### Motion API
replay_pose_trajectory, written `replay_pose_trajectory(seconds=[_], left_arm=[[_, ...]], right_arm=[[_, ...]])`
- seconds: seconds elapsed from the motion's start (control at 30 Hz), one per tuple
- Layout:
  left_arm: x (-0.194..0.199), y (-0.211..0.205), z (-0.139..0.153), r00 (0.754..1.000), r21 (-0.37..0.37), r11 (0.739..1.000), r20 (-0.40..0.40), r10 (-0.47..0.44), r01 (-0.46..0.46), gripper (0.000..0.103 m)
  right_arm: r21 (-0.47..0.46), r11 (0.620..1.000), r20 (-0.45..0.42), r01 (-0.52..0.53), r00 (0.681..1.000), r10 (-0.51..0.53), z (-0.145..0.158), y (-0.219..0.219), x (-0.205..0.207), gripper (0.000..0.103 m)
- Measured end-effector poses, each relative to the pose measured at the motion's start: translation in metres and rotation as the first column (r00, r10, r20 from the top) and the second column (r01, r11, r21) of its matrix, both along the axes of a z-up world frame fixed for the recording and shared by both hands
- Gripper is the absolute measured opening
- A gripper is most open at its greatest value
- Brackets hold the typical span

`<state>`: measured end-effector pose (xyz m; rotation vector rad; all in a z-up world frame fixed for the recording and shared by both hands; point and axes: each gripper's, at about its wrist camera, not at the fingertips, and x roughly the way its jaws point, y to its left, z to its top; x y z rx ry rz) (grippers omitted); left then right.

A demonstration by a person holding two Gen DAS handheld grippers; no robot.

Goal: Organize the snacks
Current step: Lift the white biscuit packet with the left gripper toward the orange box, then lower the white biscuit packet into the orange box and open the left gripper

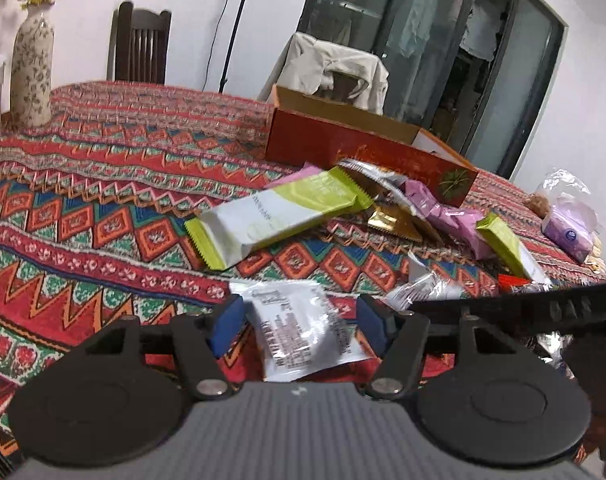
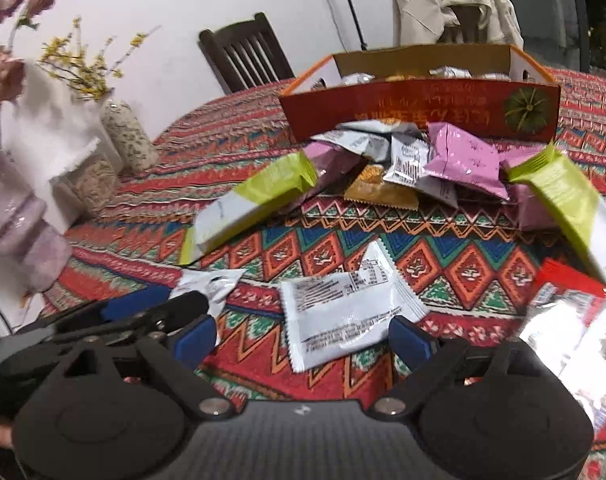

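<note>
Left wrist view looks past the left gripper (image 1: 299, 326), whose blue pads stand apart with a white printed packet (image 1: 303, 332) between them; the packet lies on the patterned tablecloth (image 1: 103, 200), and I cannot tell whether either pad touches it. Beyond it a long green-and-white bar (image 1: 279, 216) lies slantwise on the cloth, its far end propped on a heap of pink, gold and silver packets. That heap sits against the front wall of an open red cardboard box (image 1: 367, 148). A second green-and-white bar (image 1: 511, 248) lies to the right of the heap, and a clear bag of purple packs (image 1: 571, 224) sits at the far right. A flowered vase (image 1: 33, 68) stands at the back left, with a dark wooden chair (image 1: 141, 46) behind the table. Right wrist view shows the right gripper (image 2: 303, 340) with its blue pads wide apart, poised over a white packet (image 2: 351, 312) that lies flat on the cloth and is not pinched. The left gripper's fingers (image 2: 159, 312) reach in from the lower left, beside a crumpled silver wrapper (image 2: 207, 284). The red box (image 2: 419, 108) stands farther back with several packets already inside, and the heap of snacks lies just before it.
</note>
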<state>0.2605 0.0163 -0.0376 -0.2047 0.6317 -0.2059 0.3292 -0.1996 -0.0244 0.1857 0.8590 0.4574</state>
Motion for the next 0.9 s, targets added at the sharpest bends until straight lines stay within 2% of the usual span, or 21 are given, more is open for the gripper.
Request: replay_pose_trajectory(seconds=[0.1,0.23,0.27,0.3,0.33,0.4,0.5,0.63,0.7,0.77,0.9], left_arm=[[0.000,0.001,-0.003,1.000,0.001,1.000,-0.004,0.005,-0.005,0.066],[-0.001,-0.008,-0.004,1.000,0.026,1.000,0.005,-0.016,0.016,0.067],[-0.001,-0.011,-0.004,1.000,0.039,0.999,0.010,-0.016,0.016,0.065],[-0.001,-0.014,-0.004,1.000,0.056,0.998,0.014,-0.018,0.017,0.057],[-0.001,-0.016,-0.005,1.000,0.073,0.997,0.016,-0.019,0.018,0.053],[-0.001,-0.017,-0.005,1.000,0.087,0.996,0.020,-0.020,0.018,0.051],[-0.001,-0.013,-0.004,1.000,0.090,0.996,0.019,0.009,-0.010,0.051],[0.002,-0.010,-0.004,0.999,0.092,0.995,0.013,0.032,-0.033,0.053],[0.002,-0.012,-0.002,0.999,0.107,0.993,0.010,0.046,-0.047,0.051],[-0.003,-0.013,0.004,0.998,0.095,0.994,0.017,0.057,-0.058,0.049],[-0.014,-0.018,0.018,0.997,0.082,0.995,0.055,0.052,-0.057,0.048]], right_arm=[[0.023,0.999,0.021,0.041,0.999,-0.041,-0.004,0.001,0.013,0.093],[0.058,0.998,0.044,0.038,0.998,-0.041,-0.007,0.006,0.031,0.092],[0.036,0.999,0.056,0.031,0.998,-0.033,-0.008,0.011,0.033,0.091],[0.005,1.000,0.078,0.021,0.997,-0.021,-0.008,0.017,0.032,0.089],[-0.032,0.999,0.103,0.010,0.995,-0.006,-0.009,0.022,0.030,0.084],[-0.106,0.994,0.140,0.002,0.990,0.013,-0.013,0.028,0.025,0.074],[-0.168,0.986,0.175,-0.003,0.984,0.033,-0.014,0.028,0.020,0.059],[-0.198,0.980,0.186,-0.001,0.982,0.039,-0.013,0.023,0.014,0.057],[-0.223,0.975,0.205,-0.007,0.977,0.054,-0.015,0.025,0.009,0.055],[-0.238,0.971,0.220,-0.014,0.973,0.068,-0.016,0.025,0.005,0.043],[-0.276,0.961,0.280,-0.024,0.954,0.105,-0.007,0.023,-0.015,0.041]])
